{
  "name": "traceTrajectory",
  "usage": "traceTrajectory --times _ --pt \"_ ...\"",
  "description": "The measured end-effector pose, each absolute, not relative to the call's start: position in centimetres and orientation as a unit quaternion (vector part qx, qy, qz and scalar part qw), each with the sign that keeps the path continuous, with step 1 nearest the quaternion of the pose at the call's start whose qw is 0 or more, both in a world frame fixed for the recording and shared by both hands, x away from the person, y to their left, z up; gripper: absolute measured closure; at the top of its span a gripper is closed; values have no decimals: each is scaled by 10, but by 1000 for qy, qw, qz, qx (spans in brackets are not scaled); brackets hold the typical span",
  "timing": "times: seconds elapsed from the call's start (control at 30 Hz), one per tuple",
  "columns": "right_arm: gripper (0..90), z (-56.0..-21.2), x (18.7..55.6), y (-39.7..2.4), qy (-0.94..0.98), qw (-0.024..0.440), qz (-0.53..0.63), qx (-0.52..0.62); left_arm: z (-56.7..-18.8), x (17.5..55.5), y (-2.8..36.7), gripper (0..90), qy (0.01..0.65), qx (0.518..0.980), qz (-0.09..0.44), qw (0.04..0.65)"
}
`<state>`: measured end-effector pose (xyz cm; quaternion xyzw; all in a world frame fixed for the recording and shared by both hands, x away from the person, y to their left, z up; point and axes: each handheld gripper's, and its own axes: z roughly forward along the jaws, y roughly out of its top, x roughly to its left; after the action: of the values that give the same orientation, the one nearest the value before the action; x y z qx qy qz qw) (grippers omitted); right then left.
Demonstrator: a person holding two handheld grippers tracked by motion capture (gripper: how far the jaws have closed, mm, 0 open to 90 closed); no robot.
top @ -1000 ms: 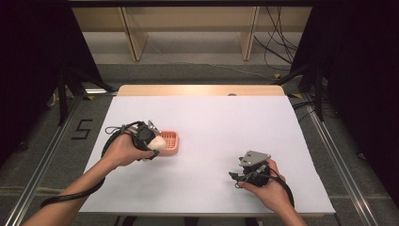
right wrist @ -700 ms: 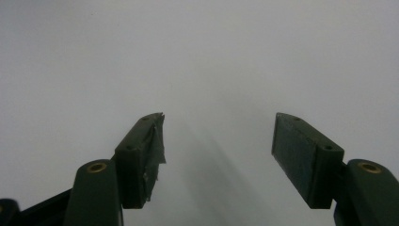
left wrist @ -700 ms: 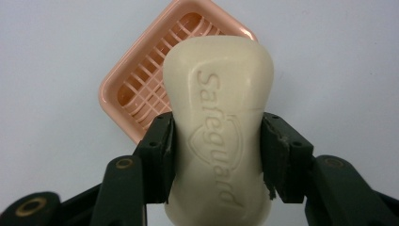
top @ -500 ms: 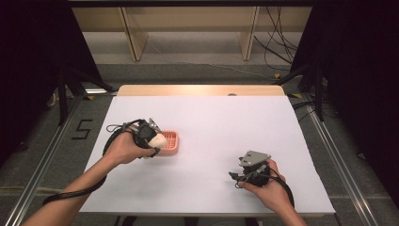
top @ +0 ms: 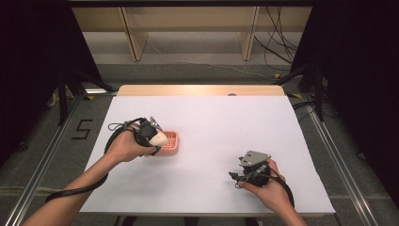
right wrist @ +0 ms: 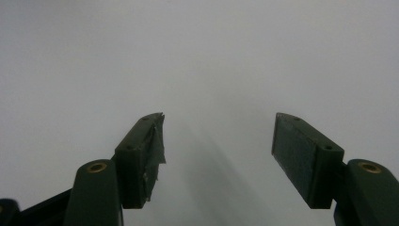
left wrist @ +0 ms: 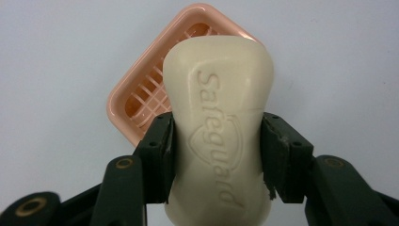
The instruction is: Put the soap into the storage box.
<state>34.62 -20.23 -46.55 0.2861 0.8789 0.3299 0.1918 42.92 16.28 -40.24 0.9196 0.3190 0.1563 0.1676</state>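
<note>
Two claws: the left claw (left wrist: 216, 155) clenches a cream soap bar (left wrist: 219, 117), seemingly just above the pink soap dish (top: 170, 142); the right claw (right wrist: 219, 155) gapes, nothing between, over the white worktop (top: 221, 122).

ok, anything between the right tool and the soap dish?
Nothing: in the high view only bare white table separates the right tool from the soap dish.

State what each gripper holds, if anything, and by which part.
The left gripper clamps the cream soap bar across its narrow waist, over the pink soap dish. The right gripper is open and holds nothing.
</note>
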Motion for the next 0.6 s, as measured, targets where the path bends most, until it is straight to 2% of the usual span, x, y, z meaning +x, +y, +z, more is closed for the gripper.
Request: traceTrajectory --times 0.6 --pt "354 -466 346 -202 879 191 331 287 -404 436 157 493 308 921 163 173"
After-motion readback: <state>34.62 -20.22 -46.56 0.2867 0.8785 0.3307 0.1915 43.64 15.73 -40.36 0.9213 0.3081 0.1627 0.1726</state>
